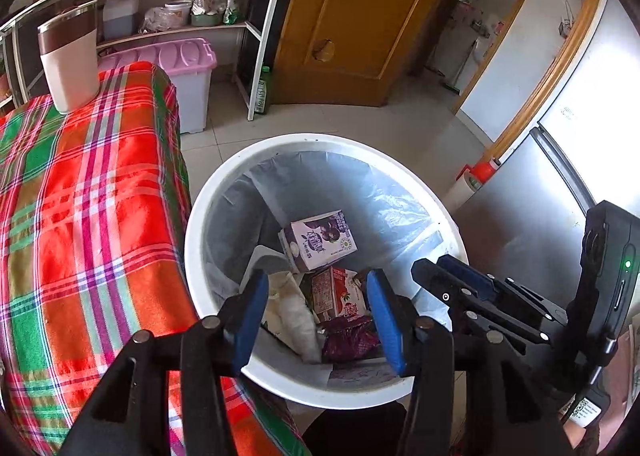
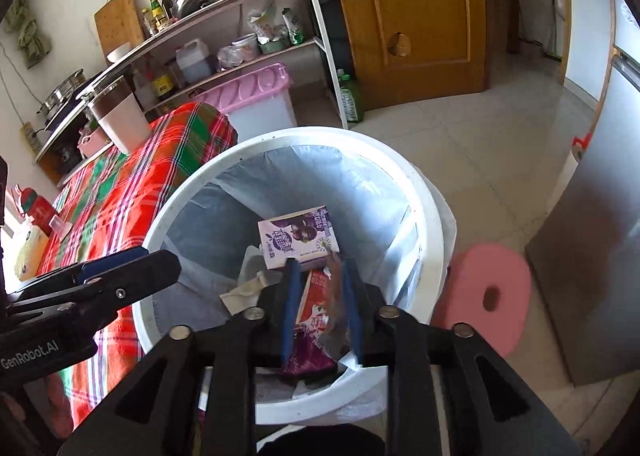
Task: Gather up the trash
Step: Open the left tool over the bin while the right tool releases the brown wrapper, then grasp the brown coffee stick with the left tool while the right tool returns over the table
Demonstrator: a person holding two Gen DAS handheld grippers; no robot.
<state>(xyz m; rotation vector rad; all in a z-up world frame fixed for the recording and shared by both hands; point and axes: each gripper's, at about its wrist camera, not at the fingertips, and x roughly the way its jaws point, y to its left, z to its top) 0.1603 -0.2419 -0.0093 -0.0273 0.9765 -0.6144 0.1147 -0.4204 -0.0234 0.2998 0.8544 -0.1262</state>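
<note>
- Trash lies in the white bin: a purple carton on top, a red carton and a dark purple wrapper beneath it.
- Left gripper hangs over the bin mouth, jaws wide apart, holding nothing.
- Right gripper sits at its 3 o'clock, jaws apart, with something thin and blurred between them that I cannot identify.
- Plaid tablecloth lies at 9 o'clock of the bin, a tumbler on it.
- Pink stool stands at the bin's 3 o'clock.
</note>
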